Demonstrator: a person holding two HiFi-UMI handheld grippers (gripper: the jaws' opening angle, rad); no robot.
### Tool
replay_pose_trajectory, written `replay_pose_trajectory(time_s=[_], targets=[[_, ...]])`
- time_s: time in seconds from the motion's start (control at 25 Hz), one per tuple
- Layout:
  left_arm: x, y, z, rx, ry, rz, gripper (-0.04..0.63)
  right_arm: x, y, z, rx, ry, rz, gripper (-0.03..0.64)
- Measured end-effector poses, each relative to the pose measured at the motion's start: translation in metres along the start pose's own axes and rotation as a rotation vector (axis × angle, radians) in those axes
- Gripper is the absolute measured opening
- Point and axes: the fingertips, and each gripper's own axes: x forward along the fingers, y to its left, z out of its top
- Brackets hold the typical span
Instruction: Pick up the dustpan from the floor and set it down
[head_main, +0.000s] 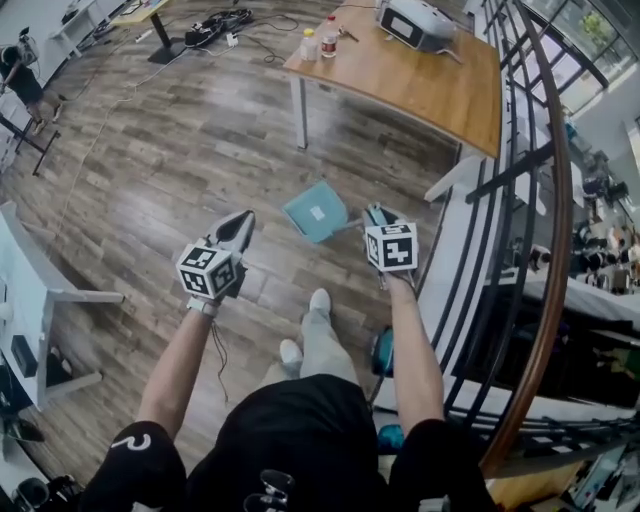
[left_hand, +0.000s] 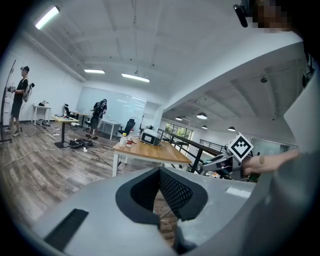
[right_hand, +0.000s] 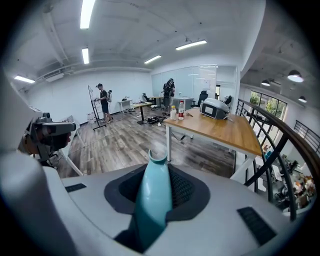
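Note:
The teal dustpan (head_main: 315, 212) hangs tilted just ahead of me over the wooden floor; whether it touches the floor I cannot tell. Its teal handle (right_hand: 154, 195) runs back into my right gripper (head_main: 378, 216), which is shut on it. In the right gripper view the handle stands up between the two black pads. My left gripper (head_main: 238, 230) is to the left of the pan and apart from it. Its jaws taper together at the tip with nothing between them (left_hand: 160, 172). The left gripper view shows the right gripper's marker cube (left_hand: 240, 146) off to the right.
A wooden table (head_main: 420, 85) with bottles and a grey device stands beyond the pan. A dark stair railing (head_main: 545, 200) runs down the right side. A white table frame (head_main: 40, 290) is at the left. My shoes (head_main: 318, 300) are just behind the grippers. Cables lie far back.

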Motion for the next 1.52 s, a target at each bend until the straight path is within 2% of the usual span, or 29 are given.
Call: replay_pose_trajectory(time_s=[0.52,0.76,1.08,1.2,1.52], targets=[[0.061,0.016,-0.075,-0.050,0.082,-0.028,-0.002,0.092,-0.026,-0.083,0.002,0.095,-0.009,0.091],[0.086,0.029,-0.108,-0.063,0.110,-0.047,-0.002,0.141,-0.023,-0.116,-0.019,0.121,0.001,0.089],[0.107,0.051,-0.143,-0.117,0.135,-0.030,-0.002,0.192,-0.022,-0.151,-0.012,0.146,0.006,0.090],[0.118,0.054,-0.157,-0.126,0.144,-0.028,-0.002,0.209,-0.027,-0.161,-0.013,0.136,0.001,0.090],[0.139,0.065,-0.183,-0.146,0.159,-0.023,-0.002,0.246,-0.032,-0.198,-0.016,0.186,0.000,0.091]])
